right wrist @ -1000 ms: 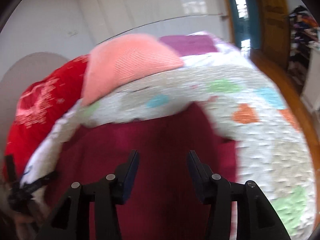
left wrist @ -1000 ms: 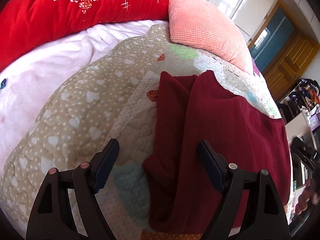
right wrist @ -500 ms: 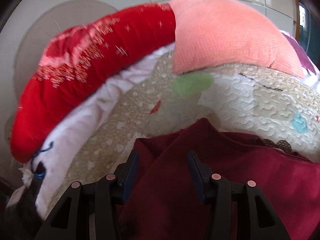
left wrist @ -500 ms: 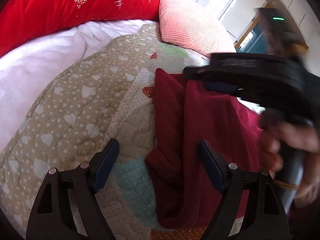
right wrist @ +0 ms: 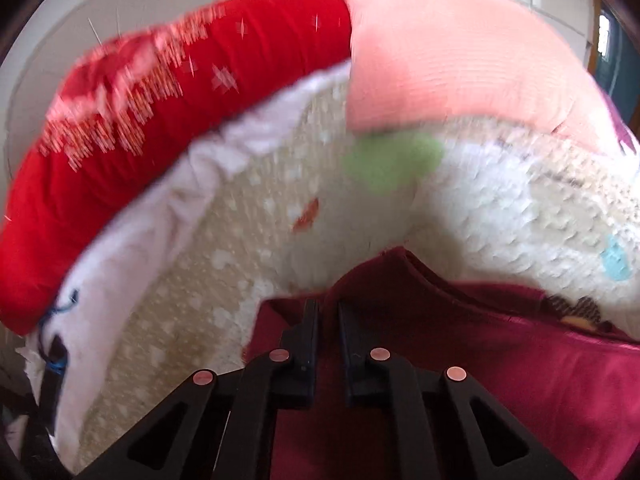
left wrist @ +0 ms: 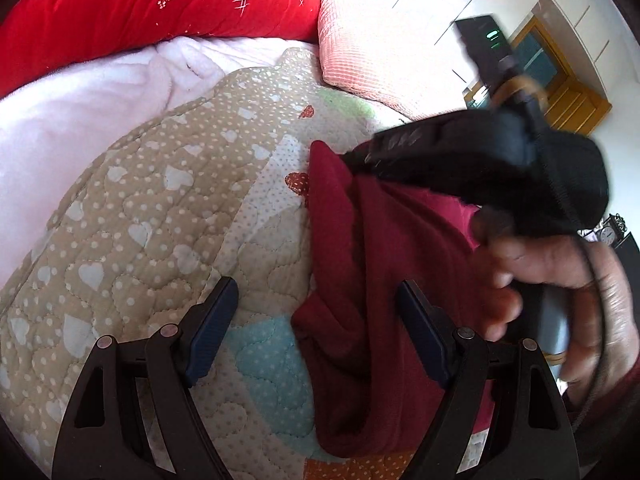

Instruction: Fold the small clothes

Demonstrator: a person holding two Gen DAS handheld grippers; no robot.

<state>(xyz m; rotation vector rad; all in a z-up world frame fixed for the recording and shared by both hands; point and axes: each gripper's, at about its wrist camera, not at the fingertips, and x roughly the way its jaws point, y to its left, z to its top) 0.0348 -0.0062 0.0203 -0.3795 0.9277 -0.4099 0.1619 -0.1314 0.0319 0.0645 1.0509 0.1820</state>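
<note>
A dark red garment [left wrist: 372,304] lies partly folded on a quilted bedspread [left wrist: 160,216]. My left gripper [left wrist: 316,308] is open and hovers over the garment's near left fold without touching it. In the left wrist view the right gripper [left wrist: 360,160] reaches in from the right, held by a hand, and pinches the garment's far top corner. In the right wrist view my right gripper [right wrist: 328,320] has its jaws nearly together on a raised fold of the garment [right wrist: 480,360].
A red embroidered pillow [left wrist: 152,4] and a pink pillow [left wrist: 360,60] lie at the head of the bed. A white fleece blanket [left wrist: 80,96] lies left of the quilt. White cabinets and a wooden door stand beyond the bed at the right.
The right gripper has swung to the garment's far top corner and closed on it. The left gripper has stayed open in place.
</note>
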